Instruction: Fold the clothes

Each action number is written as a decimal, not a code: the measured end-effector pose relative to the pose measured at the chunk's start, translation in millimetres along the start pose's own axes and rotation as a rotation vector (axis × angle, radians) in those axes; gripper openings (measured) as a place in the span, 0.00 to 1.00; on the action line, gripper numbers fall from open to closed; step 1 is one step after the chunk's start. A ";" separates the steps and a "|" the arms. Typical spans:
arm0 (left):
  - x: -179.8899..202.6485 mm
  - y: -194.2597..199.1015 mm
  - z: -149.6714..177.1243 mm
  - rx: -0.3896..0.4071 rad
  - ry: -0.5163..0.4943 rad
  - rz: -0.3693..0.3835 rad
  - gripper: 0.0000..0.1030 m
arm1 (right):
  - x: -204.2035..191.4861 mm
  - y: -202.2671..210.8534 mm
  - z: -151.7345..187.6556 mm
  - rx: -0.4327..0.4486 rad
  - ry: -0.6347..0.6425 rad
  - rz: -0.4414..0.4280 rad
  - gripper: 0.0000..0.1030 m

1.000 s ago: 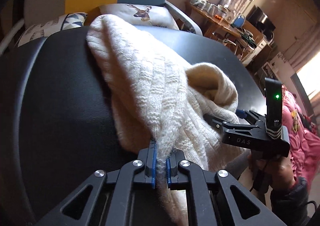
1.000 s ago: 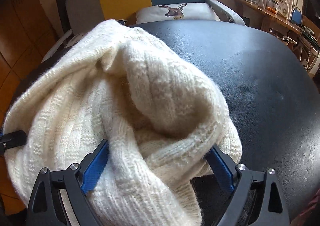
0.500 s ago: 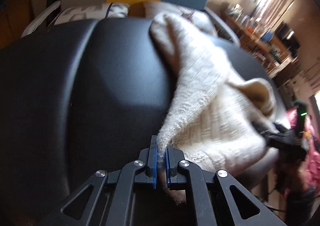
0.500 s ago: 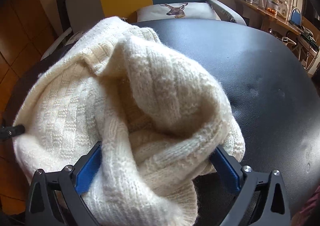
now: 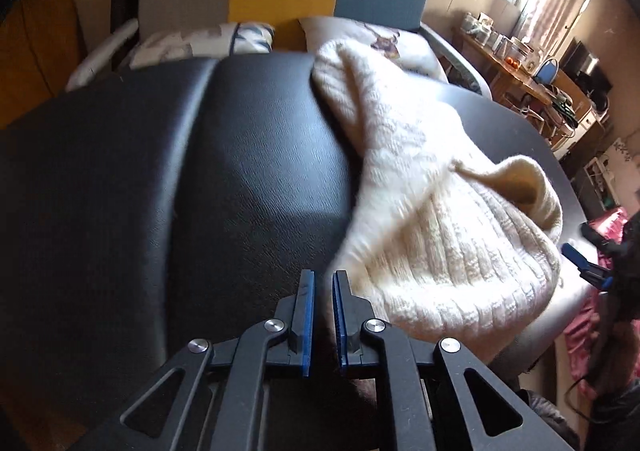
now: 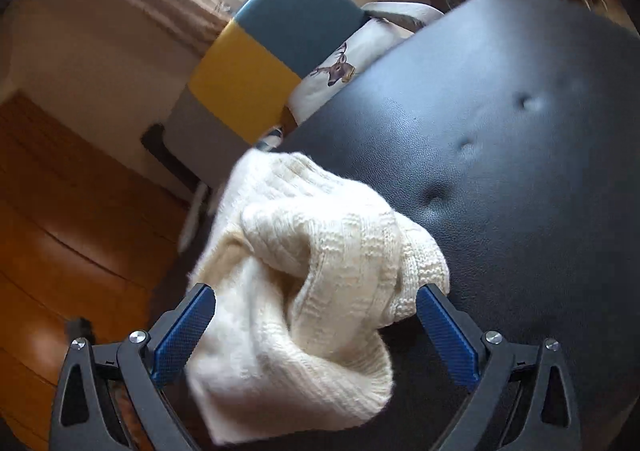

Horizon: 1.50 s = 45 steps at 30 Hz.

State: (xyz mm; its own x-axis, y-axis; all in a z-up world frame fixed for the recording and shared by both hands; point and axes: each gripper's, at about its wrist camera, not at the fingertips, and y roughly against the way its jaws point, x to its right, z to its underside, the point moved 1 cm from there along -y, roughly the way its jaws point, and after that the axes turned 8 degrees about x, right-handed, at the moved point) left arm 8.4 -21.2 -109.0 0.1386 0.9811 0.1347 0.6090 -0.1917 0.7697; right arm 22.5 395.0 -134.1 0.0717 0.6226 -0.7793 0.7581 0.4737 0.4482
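On the black leather surface (image 5: 248, 155) that serves as the desk lies a cream cable-knit sweater (image 5: 432, 227), bunched rather than flat. Seen from the left wrist, it stretches from about 12 o'clock, near the deer-print cushion (image 5: 384, 39) on the sofa behind, down to about 3 o'clock, so its long axis runs diagonally away from the left hand-held gripper (image 5: 323, 283). That gripper's blue pads stand nearly together with a narrow bare gap between them; nothing is caught there, and the sweater's near hem sits just beside it, at roughly 1 o'clock.

From the right wrist, the right hand-held gripper (image 6: 316, 315) has its jaws wide apart, and a thick rolled lump of the sweater (image 6: 312, 271) fills the space between the blue pads (image 6: 444, 327), reaching out toward 11 o'clock. Whether the pads press the knit or merely flank it cannot be told; they are not clamped.

The right hand looks nearer to a usable grip, with fabric already between its jaws. The left must go toward 1 o'clock to reach the hem. Folding seems barely begun: the garment probably needs spreading along its long axis first, and the bulky knit may slip or drag if only one hand pulls.
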 end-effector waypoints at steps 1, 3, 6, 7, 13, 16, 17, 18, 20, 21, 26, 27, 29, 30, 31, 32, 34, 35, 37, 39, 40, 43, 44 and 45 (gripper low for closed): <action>3.3 0.7 -0.6 0.007 -0.006 -0.006 0.11 | 8.0 -2.1 -1.8 -0.011 -0.069 -0.027 1.00; 9.9 2.1 -1.7 0.022 -0.017 -0.019 0.11 | 14.4 -13.4 0.3 -0.043 -0.139 -0.080 1.00; 29.5 -1.2 -1.5 0.016 -0.056 0.052 0.11 | 23.0 -29.9 2.9 -0.083 -0.240 -0.156 0.94; 38.1 -6.2 0.1 0.005 -0.086 0.064 0.11 | 22.9 -32.8 3.4 -0.070 -0.254 -0.159 0.80; 72.3 -49.8 18.6 -0.124 -0.208 0.101 0.11 | 13.5 -54.6 10.8 -0.099 -0.152 -0.035 0.65; 71.0 -61.9 27.5 -0.149 -0.210 0.094 0.12 | 6.5 -60.5 15.1 -0.099 -0.055 -0.012 0.64; 69.5 -61.0 27.5 -0.140 -0.203 0.100 0.12 | 3.2 -62.4 17.4 -0.100 -0.015 -0.006 0.64; 67.2 -61.4 26.9 -0.143 -0.193 0.109 0.12 | 1.9 -64.0 20.2 -0.099 0.004 -0.013 0.65; 61.0 -63.0 24.8 -0.151 -0.157 0.132 0.12 | 7.1 -65.0 21.4 -0.077 -0.028 -0.060 0.69; 57.9 -63.5 23.6 -0.154 -0.138 0.144 0.12 | 11.8 -64.5 21.7 -0.060 -0.057 -0.078 0.69; 55.4 -62.2 22.3 -0.142 -0.138 0.150 0.12 | 14.9 -67.1 20.6 -0.070 -0.064 -0.098 0.69; 57.0 -61.5 22.4 -0.138 -0.150 0.142 0.12 | 13.4 -68.7 19.4 -0.080 -0.053 -0.088 0.68; 59.6 -60.3 22.2 -0.130 -0.165 0.126 0.13 | 14.5 -67.9 19.2 -0.076 -0.041 -0.028 0.44; 59.9 -60.0 21.7 -0.128 -0.167 0.122 0.13 | 16.0 -66.8 19.8 -0.070 -0.037 0.007 0.27; 59.5 -59.8 21.1 -0.127 -0.166 0.121 0.13 | 17.6 -65.6 20.2 -0.063 -0.035 0.030 0.25; 58.5 -59.6 20.6 -0.126 -0.162 0.122 0.13 | 19.0 -64.1 20.4 -0.053 -0.038 0.030 0.23; 56.0 -58.8 20.6 -0.124 -0.154 0.128 0.13 | 15.5 -59.2 17.7 -0.033 -0.023 0.042 0.19; 54.2 -58.0 22.6 -0.123 -0.149 0.131 0.13 | 11.1 -56.7 15.0 -0.022 -0.007 0.043 0.18; 45.9 -53.5 29.0 -0.122 -0.119 0.152 0.13 | -5.4 -51.6 5.9 0.001 0.043 0.021 0.18; 37.4 -48.3 27.0 -0.120 -0.079 0.180 0.13 | -31.7 -51.1 -5.2 0.022 0.112 -0.031 0.18; 33.1 -45.8 26.0 -0.119 -0.058 0.193 0.13 | -47.3 -52.0 -9.6 0.029 0.158 -0.053 0.18; 17.4 -30.3 18.0 -0.078 -0.008 0.228 0.13 | -103.3 -64.9 -6.6 0.015 0.359 -0.095 0.18; 11.9 -24.2 14.5 -0.060 0.007 0.240 0.13 | -121.3 -71.8 -1.2 -0.003 0.427 -0.113 0.18; 6.2 -17.7 10.5 -0.044 0.022 0.253 0.14 | -135.9 -81.5 7.7 -0.037 0.481 -0.133 0.18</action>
State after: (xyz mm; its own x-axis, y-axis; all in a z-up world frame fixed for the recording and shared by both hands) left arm 6.7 -12.0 -128.4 0.2652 0.9023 0.3398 0.5227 -0.4307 0.7357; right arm -44.1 267.0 -68.1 -0.3377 0.7682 -0.5439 0.7163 0.5846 0.3810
